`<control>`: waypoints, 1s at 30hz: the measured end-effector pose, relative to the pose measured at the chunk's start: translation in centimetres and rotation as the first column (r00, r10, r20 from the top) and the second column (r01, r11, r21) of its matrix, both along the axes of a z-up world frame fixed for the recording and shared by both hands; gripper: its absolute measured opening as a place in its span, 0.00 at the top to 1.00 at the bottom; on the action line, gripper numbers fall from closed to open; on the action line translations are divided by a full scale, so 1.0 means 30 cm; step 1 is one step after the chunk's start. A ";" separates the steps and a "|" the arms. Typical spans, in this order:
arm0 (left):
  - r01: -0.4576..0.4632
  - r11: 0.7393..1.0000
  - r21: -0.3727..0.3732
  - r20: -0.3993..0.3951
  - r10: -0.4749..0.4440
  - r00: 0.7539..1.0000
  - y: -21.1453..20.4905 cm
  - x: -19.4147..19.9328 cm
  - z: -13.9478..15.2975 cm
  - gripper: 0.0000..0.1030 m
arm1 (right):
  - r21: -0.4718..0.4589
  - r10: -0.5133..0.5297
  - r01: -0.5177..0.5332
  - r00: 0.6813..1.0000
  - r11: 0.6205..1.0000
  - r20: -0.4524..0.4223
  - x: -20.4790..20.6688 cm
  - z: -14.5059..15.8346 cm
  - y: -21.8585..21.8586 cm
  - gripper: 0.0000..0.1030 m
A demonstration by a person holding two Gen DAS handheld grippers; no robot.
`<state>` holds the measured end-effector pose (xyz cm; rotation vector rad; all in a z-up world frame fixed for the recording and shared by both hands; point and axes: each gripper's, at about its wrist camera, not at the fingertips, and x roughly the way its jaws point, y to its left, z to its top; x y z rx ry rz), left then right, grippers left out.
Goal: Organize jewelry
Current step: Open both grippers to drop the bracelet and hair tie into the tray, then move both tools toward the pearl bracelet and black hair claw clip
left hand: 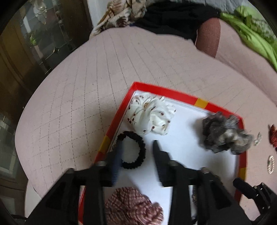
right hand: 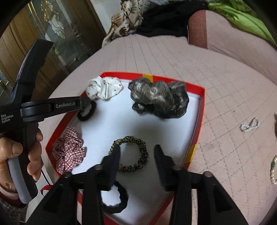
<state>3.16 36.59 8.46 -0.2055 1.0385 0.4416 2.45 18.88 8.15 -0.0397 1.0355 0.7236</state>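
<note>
One leopard-print scrunchie (right hand: 129, 154) (right view only), unheld.

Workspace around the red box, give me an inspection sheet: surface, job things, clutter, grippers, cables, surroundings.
Surface: pink quilted cover; red box with white floor on it.
Job's things: in the box, white scrunchie, grey scrunchie, plaid scrunchie, leopard hair tie, black hair tie, dark hair tie. Pearl pieces outside on the cover.
Clutter: green cloth, floral cloth, black cloth.
Grippers: left gripper jaws open over the black hair tie; right gripper jaws open over the leopard hair tie.
Cables: black cable under the left hand.
Surroundings: glass cabinet.
</note>
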 end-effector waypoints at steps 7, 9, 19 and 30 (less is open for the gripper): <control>-0.005 1.000 -0.023 0.067 0.006 0.998 -0.104 -0.086 0.117 0.54 | 0.009 -0.002 0.001 0.997 1.000 0.078 -0.071 0.086 -0.082 0.54; 0.011 1.000 -0.014 0.082 -0.009 0.997 -0.149 -0.115 0.151 0.54 | 0.013 -0.011 0.009 0.995 1.000 0.099 -0.093 0.111 -0.124 0.54; 0.097 0.992 0.077 0.171 -0.109 0.979 -0.427 -0.233 0.306 0.51 | 0.017 -0.091 0.089 0.983 0.996 0.161 -0.183 0.182 -0.381 0.54; 0.225 0.967 0.119 0.191 -0.245 0.951 -0.708 -0.278 0.374 0.47 | -0.006 -0.237 0.242 0.953 0.970 0.189 -0.211 0.192 -0.691 0.54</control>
